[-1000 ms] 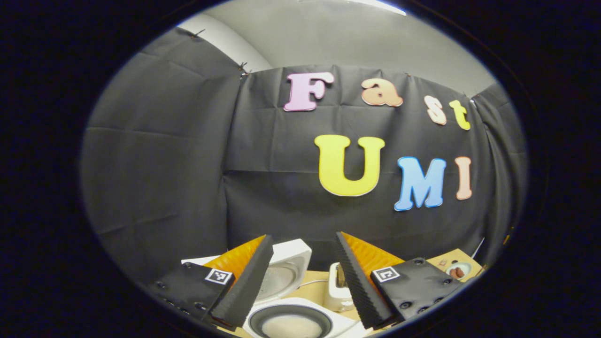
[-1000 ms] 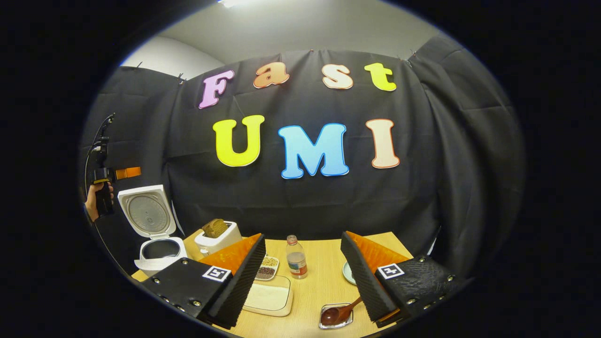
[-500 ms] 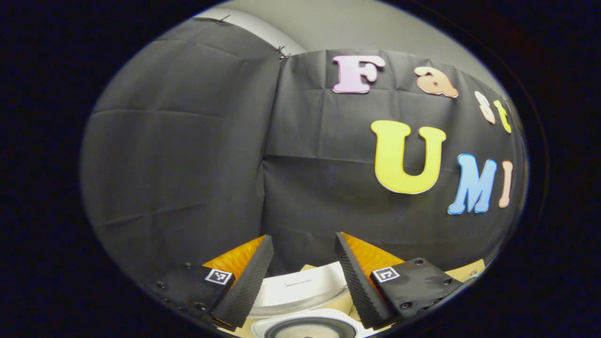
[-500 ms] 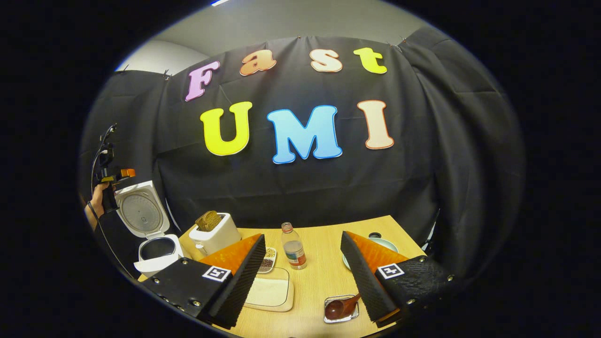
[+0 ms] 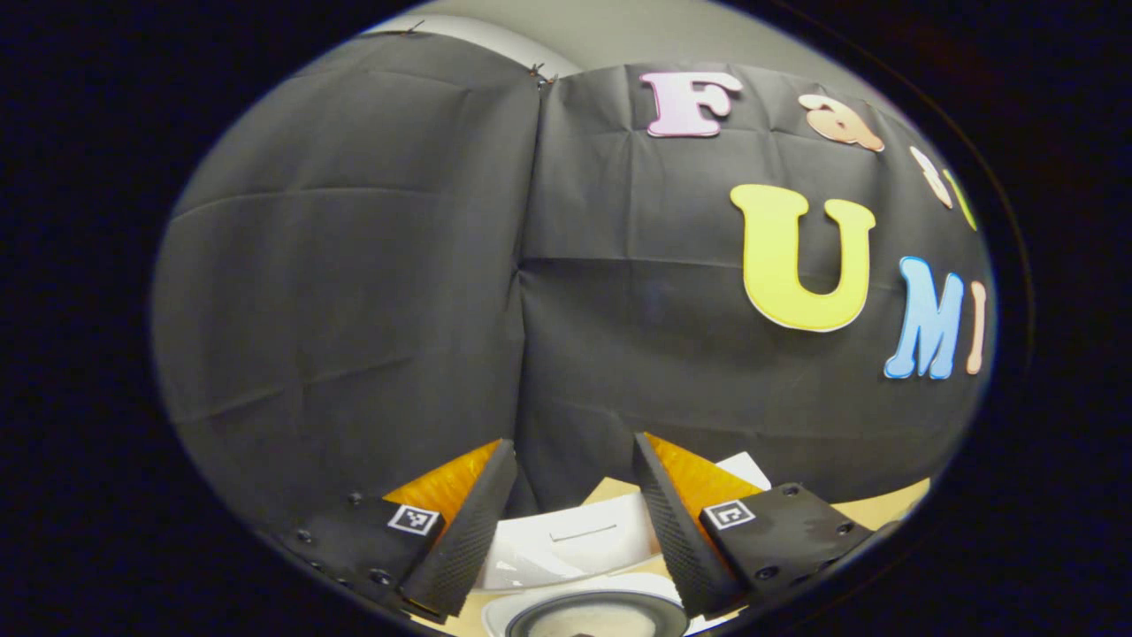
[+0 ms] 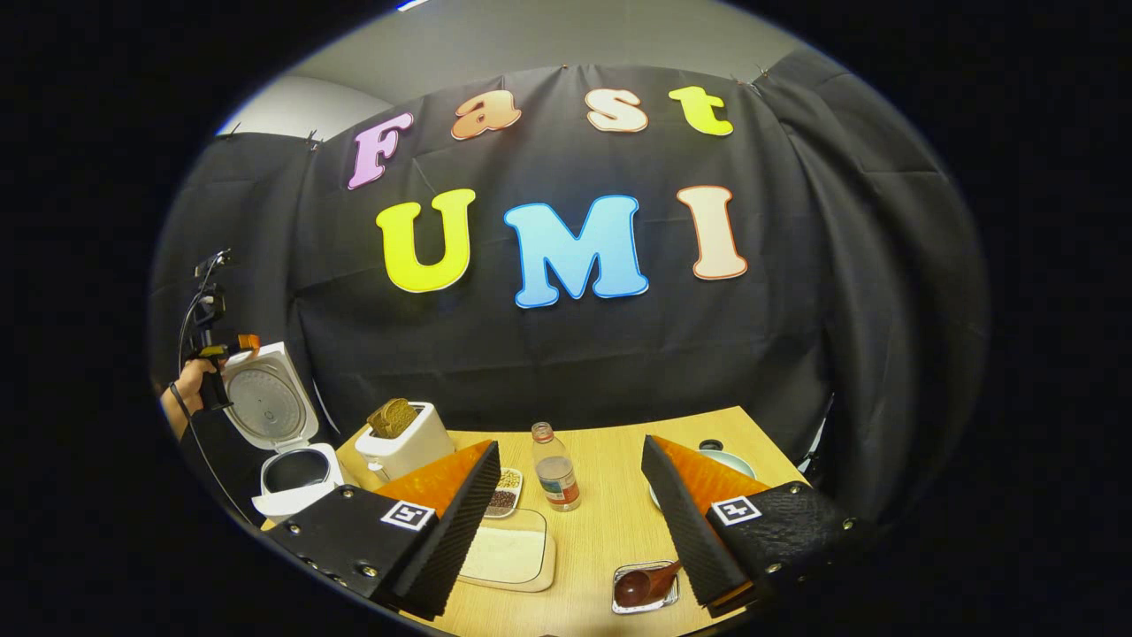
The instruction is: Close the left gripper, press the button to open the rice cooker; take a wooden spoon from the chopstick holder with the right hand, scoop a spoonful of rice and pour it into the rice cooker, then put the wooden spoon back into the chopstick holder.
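Rice cooker (image 6: 296, 473) — white; toaster (image 6: 402, 442) — white; wooden spoon (image 6: 644, 584) — dark reddish-brown; table (image 6: 601, 531) — light wood grain.

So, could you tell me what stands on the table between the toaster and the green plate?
In the right gripper view, a small bottle stands between the toaster and the plate.

Right gripper (image 6: 566, 531) gapes empty above wooden spoon (image 6: 644, 585) in tray (image 6: 645, 600).

Even overhead light — sharp centre, strong fisheye warp at edges.
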{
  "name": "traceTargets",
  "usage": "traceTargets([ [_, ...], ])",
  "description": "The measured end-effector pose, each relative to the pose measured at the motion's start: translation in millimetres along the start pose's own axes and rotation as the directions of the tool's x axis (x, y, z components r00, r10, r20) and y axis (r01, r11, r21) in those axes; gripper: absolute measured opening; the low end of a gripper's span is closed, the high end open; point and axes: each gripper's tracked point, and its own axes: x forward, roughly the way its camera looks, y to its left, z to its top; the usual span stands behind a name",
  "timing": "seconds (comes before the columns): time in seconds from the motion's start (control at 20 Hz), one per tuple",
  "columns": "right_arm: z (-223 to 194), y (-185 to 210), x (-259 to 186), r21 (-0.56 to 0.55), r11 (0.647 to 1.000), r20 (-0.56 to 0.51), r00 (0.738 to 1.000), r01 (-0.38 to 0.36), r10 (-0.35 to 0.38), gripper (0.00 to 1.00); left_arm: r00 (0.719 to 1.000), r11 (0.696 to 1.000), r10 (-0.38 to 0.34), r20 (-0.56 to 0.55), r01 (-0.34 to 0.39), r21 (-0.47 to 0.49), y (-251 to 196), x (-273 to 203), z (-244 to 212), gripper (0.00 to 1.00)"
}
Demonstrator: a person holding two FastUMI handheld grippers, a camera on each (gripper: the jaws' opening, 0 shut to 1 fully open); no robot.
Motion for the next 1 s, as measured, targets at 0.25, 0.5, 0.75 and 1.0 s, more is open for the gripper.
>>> traceTargets([
  [0.25, 6.6, -5.8, -7.5, 0.022, 1.0, 0.024, 1.0, -0.007, 0.006, 0.98, 0.999, 1.0, 0.005, 0.034, -0.005, 0.008, -6.7, -19.2, -4.9, 0.94],
  [0.5, 3.4, -15.6, -16.9, 0.042, 0.999, 0.02, 1.0, -0.016, 0.015, 0.98, 0.997, 1.0, 0.011, 0.072, -0.012, 0.021, -14.8, -46.3, -15.8, 0.91],
  [0.75, 9.8, -28.2, -26.7, 0.039, 0.999, 0.039, 0.999, -0.014, 0.013, 0.98, 0.994, 1.0, 0.008, 0.111, -0.011, 0.028, -26.9, -79.4, -37.2, 0.94],
  [1.0, 9.3, -37.5, -37.1, 0.053, 0.999, 0.042, 0.999, -0.009, 0.007, 0.98, 0.992, 1.0, -0.006, 0.13, 0.008, -0.02, -39.2, -101.2, -63.1, 0.89],
])
